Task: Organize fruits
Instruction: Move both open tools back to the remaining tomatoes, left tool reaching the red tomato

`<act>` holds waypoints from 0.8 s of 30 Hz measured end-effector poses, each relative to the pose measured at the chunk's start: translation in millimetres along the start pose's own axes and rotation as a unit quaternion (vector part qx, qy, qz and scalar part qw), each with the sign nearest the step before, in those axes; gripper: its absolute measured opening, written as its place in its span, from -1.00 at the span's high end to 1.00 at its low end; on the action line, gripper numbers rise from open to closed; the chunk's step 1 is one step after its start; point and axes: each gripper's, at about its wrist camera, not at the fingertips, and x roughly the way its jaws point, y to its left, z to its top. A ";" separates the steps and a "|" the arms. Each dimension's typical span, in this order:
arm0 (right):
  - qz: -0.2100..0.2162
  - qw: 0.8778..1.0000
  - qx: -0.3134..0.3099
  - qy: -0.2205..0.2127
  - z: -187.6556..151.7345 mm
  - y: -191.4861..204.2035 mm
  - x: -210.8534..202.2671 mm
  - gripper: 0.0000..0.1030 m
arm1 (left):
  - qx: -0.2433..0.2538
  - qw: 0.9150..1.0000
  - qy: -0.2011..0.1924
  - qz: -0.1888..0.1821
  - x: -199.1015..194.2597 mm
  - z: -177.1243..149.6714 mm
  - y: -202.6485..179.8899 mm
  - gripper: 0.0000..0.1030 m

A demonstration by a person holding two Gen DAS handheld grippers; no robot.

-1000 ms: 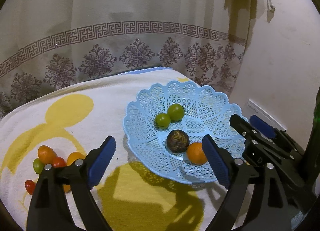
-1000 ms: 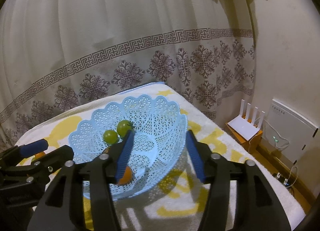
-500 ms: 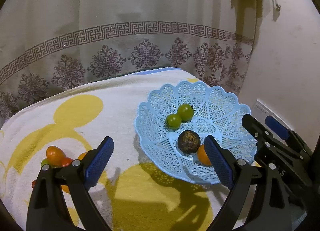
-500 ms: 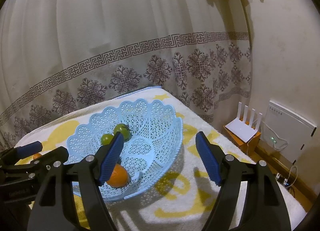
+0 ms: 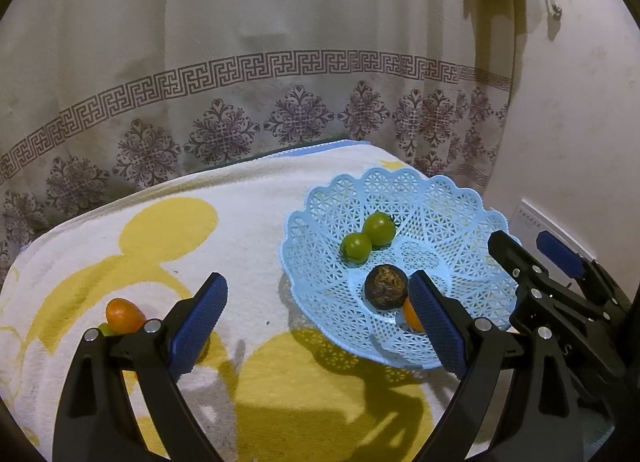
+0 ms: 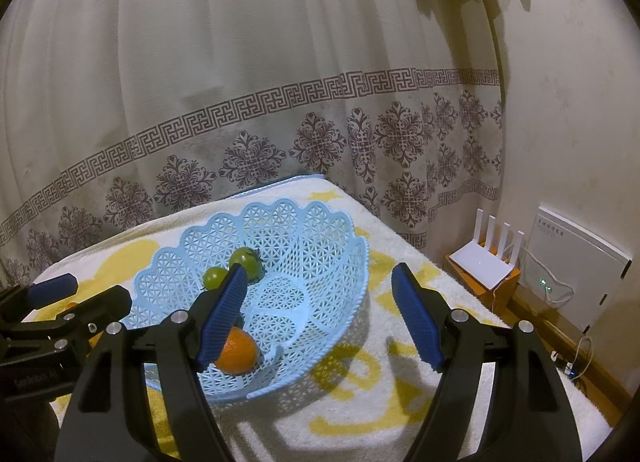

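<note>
Left wrist: basket (image 5: 304, 222) right of gaping left tongs (image 5: 316, 312).

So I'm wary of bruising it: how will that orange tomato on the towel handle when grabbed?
The orange tomato looks smooth and oval, so it may roll or slip. It's probably light and soft; squeeze gently.

Dim warm light, hard shadows on the towel (image 5: 256, 230), fisheye-warped edges.

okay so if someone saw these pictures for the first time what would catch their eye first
Probably the light blue lattice basket on the yellow-patterned towel, holding two green fruits, a dark round one and an orange one. Next, the open left gripper in front.
</note>
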 end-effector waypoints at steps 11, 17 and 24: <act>-0.007 1.000 -0.001 -0.005 1.8 1.6 -2.4 -0.48 | -0.001 1.000 -0.013 0.010 -20.9 1.4 6.0 -0.77; -0.006 1.000 -0.024 -0.010 3.6 14.3 -6.6 -0.49 | -0.015 0.999 -0.021 0.028 -35.7 -1.2 24.7 -0.82; 0.026 0.999 -0.036 0.002 6.0 35.2 -11.5 -0.50 | -0.030 0.998 -0.015 0.056 -44.9 -8.8 54.1 -0.82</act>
